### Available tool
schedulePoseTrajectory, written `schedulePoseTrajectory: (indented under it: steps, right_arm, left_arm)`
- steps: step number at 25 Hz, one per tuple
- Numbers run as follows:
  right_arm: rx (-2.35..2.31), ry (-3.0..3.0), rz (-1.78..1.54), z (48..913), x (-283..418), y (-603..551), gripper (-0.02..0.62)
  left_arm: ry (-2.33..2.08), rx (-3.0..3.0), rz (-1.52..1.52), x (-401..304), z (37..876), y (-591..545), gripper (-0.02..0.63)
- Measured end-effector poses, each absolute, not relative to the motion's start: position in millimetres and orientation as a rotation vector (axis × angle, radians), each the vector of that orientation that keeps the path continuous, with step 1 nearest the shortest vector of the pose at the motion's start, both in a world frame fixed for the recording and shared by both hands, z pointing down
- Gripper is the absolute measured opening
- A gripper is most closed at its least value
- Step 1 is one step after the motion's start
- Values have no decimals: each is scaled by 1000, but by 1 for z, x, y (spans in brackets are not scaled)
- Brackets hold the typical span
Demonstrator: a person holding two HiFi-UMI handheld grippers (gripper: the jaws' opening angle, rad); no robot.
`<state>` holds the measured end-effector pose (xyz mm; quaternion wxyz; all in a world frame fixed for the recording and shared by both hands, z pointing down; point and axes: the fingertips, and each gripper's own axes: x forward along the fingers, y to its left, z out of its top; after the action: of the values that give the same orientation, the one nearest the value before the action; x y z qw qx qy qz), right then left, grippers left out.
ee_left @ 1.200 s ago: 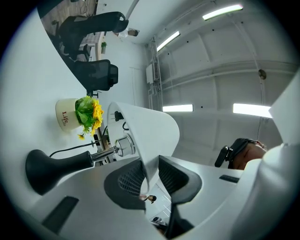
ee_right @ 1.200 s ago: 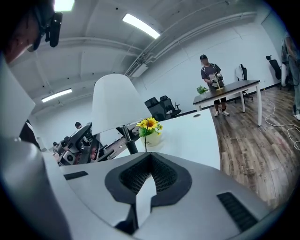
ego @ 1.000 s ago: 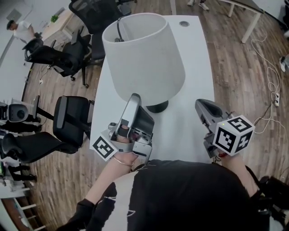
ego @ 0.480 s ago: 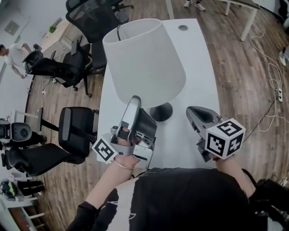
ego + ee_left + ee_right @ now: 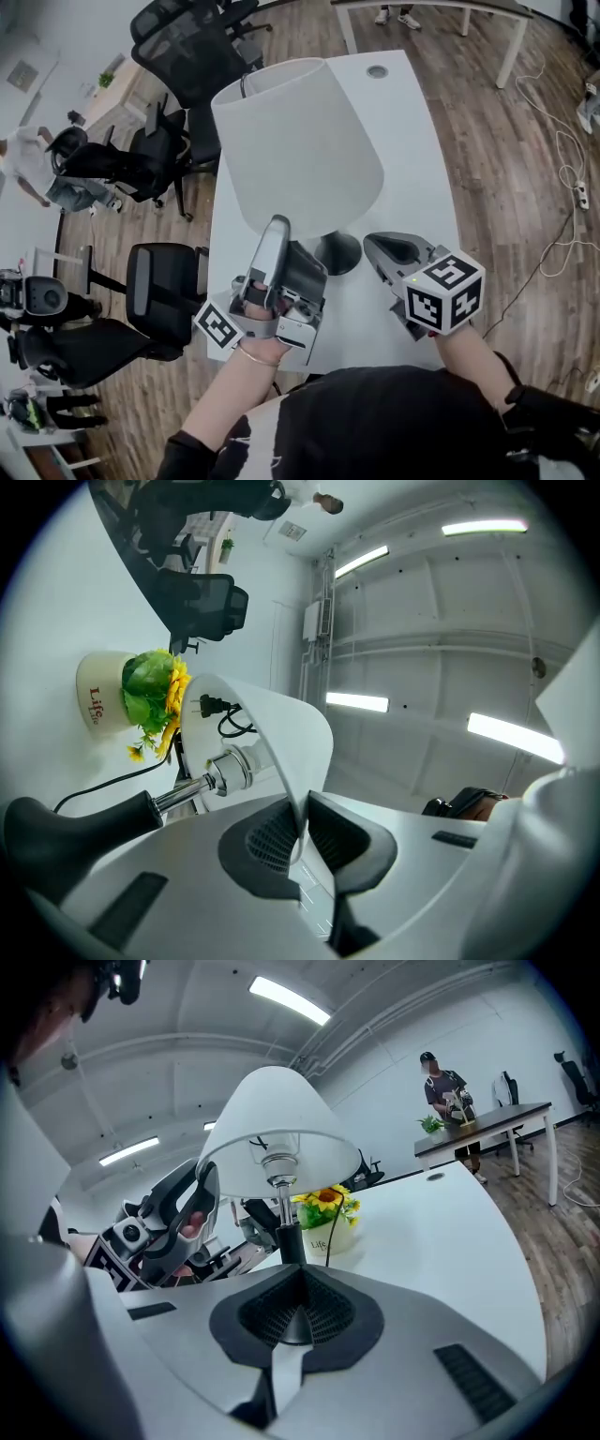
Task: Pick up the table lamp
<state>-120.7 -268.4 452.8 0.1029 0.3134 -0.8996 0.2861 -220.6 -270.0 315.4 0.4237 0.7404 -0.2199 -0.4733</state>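
Left gripper: jaws closing on the lower rim of the table lamp shade, rim between them. Right gripper: clenched, empty, just beside the base. Lamp upright on white desk; flower pot behind it.

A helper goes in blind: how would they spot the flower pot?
On the white table, look beside the stem of the lamp, under its shade. The pot is a cream cup with print on its side, the only thing holding green leaves and yellow flowers.
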Motion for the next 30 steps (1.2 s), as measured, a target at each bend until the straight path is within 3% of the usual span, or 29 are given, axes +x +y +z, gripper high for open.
schedulePoseTrajectory:
  steps: [9, 10, 11, 12, 16, 22, 25, 27, 30]
  right_arm:
    - [862, -2703, 848, 458, -153, -280, 18]
    - [847, -2700, 845, 459, -157, -278, 42]
    - [832, -2695, 844, 461, -162, -277, 128]
    - [820, -2689, 840, 464, -167, -278, 169]
    - [790, -2656, 806, 475, -183, -286, 175]
    - [788, -2604, 759, 490, -196, -282, 239]
    - [843, -2571, 696, 495, -194, -286, 242]
    - [877, -2558, 661, 496, -190, -288, 178]
    - [877, -2557, 647, 496, -189, -288, 169]
  left_arm:
    - [-572, 1852, -1192, -222, 315, -277, 31]
    - [-572, 1854, -1191, -221, 315, -275, 30]
    - [-572, 1854, -1191, -222, 314, -274, 31]
    - [-574, 1855, -1191, -223, 315, -276, 29]
    - [-585, 1854, -1192, -225, 314, -283, 30]
    - [-592, 1855, -1200, -227, 314, -281, 30]
    - [-596, 1857, -1201, -226, 314, -281, 31]
    - [-597, 1860, -1200, -227, 313, -281, 30]
    - [-584, 1856, -1207, -229, 312, -278, 29]
